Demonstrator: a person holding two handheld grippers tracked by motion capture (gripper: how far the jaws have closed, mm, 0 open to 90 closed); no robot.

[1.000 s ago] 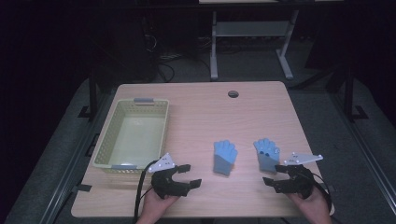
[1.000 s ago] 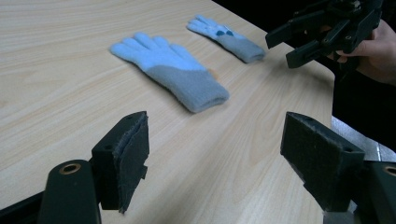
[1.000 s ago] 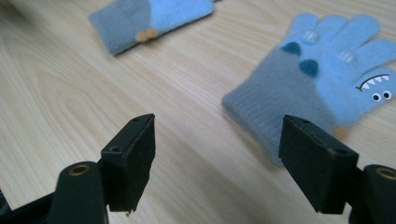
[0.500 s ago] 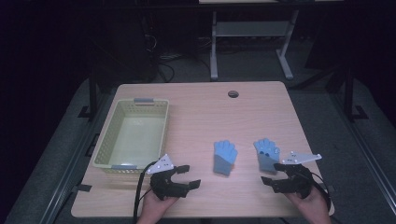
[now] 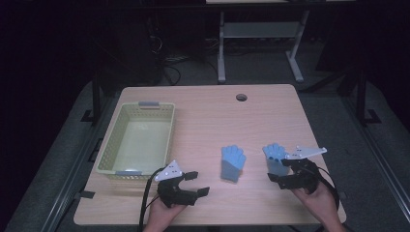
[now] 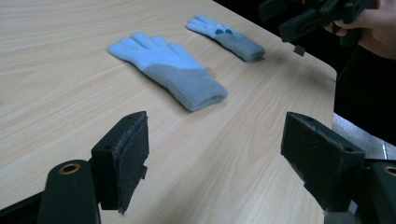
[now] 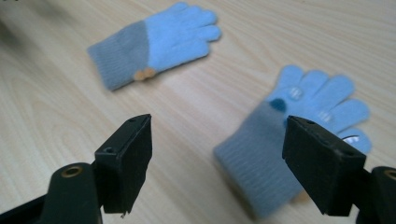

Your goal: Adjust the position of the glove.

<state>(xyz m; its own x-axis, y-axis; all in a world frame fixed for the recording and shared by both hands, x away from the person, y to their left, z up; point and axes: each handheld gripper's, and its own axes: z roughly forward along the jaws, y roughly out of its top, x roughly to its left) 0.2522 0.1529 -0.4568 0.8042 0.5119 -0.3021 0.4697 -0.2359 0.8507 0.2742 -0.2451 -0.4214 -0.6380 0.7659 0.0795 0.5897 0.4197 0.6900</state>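
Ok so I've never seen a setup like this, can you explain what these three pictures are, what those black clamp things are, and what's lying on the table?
A person sits at a wooden table and holds a hand tool in each hand. Each tool is a two-jaw gripper: the left gripper and the right gripper.

The high view comes from a fixed camera above, looking down on the table. The other two pictures come from small cameras riding on the grippers, so each looks out between its own two black jaws.

On the table lie two blue gloves with grey cuffs: the middle glove and the right-hand glove, which lies just ahead of the right gripper. To the left stands a pale yellow basket.

Both grippers have their jaws wide apart and hold nothing.
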